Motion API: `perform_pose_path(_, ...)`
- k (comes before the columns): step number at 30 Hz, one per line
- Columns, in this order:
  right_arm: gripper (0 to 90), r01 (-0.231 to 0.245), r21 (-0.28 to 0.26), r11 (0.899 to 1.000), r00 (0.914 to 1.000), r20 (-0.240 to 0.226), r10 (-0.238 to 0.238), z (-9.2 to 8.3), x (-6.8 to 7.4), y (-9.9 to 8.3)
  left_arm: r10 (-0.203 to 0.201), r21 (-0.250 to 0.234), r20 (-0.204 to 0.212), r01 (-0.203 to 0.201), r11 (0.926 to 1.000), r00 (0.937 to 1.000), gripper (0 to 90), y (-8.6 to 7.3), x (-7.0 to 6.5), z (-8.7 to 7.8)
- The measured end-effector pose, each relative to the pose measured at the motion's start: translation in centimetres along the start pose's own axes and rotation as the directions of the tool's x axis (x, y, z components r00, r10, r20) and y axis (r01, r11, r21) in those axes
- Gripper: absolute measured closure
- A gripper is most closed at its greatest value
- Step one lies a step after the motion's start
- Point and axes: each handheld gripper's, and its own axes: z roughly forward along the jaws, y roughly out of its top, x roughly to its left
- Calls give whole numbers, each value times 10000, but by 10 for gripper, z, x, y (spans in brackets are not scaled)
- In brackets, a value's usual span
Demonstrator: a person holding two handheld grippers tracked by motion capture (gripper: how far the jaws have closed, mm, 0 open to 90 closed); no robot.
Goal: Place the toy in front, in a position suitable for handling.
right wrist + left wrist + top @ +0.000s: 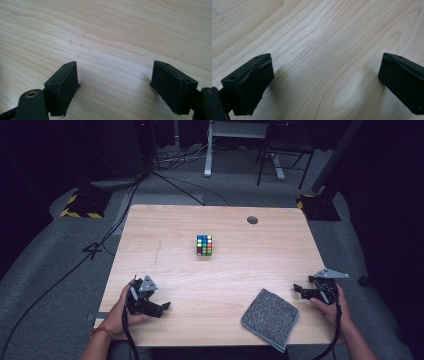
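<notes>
While both grippers are held low over the wooden table [225, 270], nothing is gripped by either. The left gripper [161, 308] is seen near the front-left corner, the right gripper [300, 289] near the right edge toward the front — both released, jaws spread wide with only bare wood grain between them, as seen in the left gripper view [325, 75] and the right gripper view [113, 82].

The task's thing, a colour-tiled puzzle cube [204, 245], is noted standing upright near the middle of the table, somewhat toward the far edge, well apart from both grippers. Its tiles are small in the high view; individual colours on the top face are hard to make out.

A grey cloth [270, 318] — coarse, felt-like, roughly square, folded flat — is recorded near the front edge, right of centre, one corner overhanging the edge. It lies near the right gripper, apart from it.

A small dark round grommet [252, 220] is seen near the far edge, toward the right corner.

Jaw pads appear black, blocky, rubber-faced, with slightly ragged edges. Both forearms are cut off at the frame's bottom. The surroundings beyond the table are dark and poorly resolved.
</notes>
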Motion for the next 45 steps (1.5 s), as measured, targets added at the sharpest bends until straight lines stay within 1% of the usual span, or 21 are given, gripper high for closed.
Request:
perform_pose_path(7,185,428,350,9985,9991,20,-429,-5,3,3,315,-1,305,-315,9995,9990,5,-5,3,-4)
perform_pose_path(10,198,460,-179,9988,9978,-470,-468,-14,9,9,305,-1,302,-306,9995,9991,5,-6,4,-5)
perform_pose_path(14,207,880,-556,9946,9923,-830,-924,-24,20,15,366,18,305,-367,9993,9989,5,-6,4,-6)
perform_pose_path(15,219,1151,-723,9907,9863,-1104,-1226,-31,29,17,341,13,336,-342,9994,9989,4,-6,4,-5)
perform_pose_path(16,219,1151,-723,9907,9863,-1104,-1226,-31,29,17,341,13,336,-342,9994,9989,3,-6,4,-5)
perform_pose_path(17,224,1352,-750,9880,9812,-1286,-1440,-33,34,17,344,15,350,-344,9994,9988,3,-6,4,-5)
perform_pose_path(18,235,1783,-903,9798,9685,-1597,-1909,-39,46,19,327,11,345,-327,9995,9989,3,-6,4,-5)
perform_pose_path(22,243,2315,-1092,9667,9429,-2193,-2505,-44,66,23,354,0,354,-355,9994,9987,3,-6,4,-5)
perform_pose_path(23,243,2315,-1092,9667,9429,-2193,-2505,-44,66,23,340,14,354,-341,9994,9988,3,-6,4,-5)
perform_pose_path(24,244,2437,-1123,9633,9356,-2344,-2640,-44,71,23,343,13,354,-343,9994,9988,3,-6,4,-5)
perform_pose_path(25,247,2594,-1112,9593,9252,-2561,-2799,-43,77,23,342,14,351,-343,9994,9988,3,-6,4,-5)
perform_pose_path(27,247,2816,-1059,9537,9111,-2821,-3004,-42,86,22,328,16,335,-329,9995,9989,3,-6,4,-5)
perform_pose_path(28,251,3105,-1040,9449,8949,-3031,-3274,-42,95,22,344,18,322,-345,9994,9989,3,-6,4,-5)
perform_pose_path(29,251,3105,-1040,9449,8949,-3031,-3274,-42,95,22,344,18,322,-345,9994,9989,3,-6,4,-5)
perform_pose_path(30,255,3241,-1108,9395,8804,-3280,-3424,-43,103,21,326,15,337,-327,9995,9989,3,-6,4,-5)
perform_pose_path(34,274,3649,-1152,9239,8460,-3734,-3807,-43,116,20,339,18,313,-340,9994,9989,3,-6,4,-6)
perform_pose_path(35,274,3649,-1152,9239,8460,-3734,-3807,-43,116,20,339,18,313,-340,9994,9989,3,-6,4,-6)
perform_pose_path(36,282,3878,-1140,9147,8197,-4112,-3988,-43,124,19,293,16,296,-293,9996,9991,3,-6,4,-6)
perform_pose_path(39,288,4195,-1083,9013,7956,-4342,-4224,-41,132,17,261,23,271,-261,9997,9993,2,-6,4,-6)
perform_pose_path(43,289,4635,-759,8828,7794,-4390,-4470,-33,137,12,213,5,256,-213,9998,9994,3,-7,3,-6)
perform_pose_path(45,289,4704,-633,8802,7782,-4405,-4476,-29,137,9,195,2,241,-195,9998,9995,2,-7,3,-6)
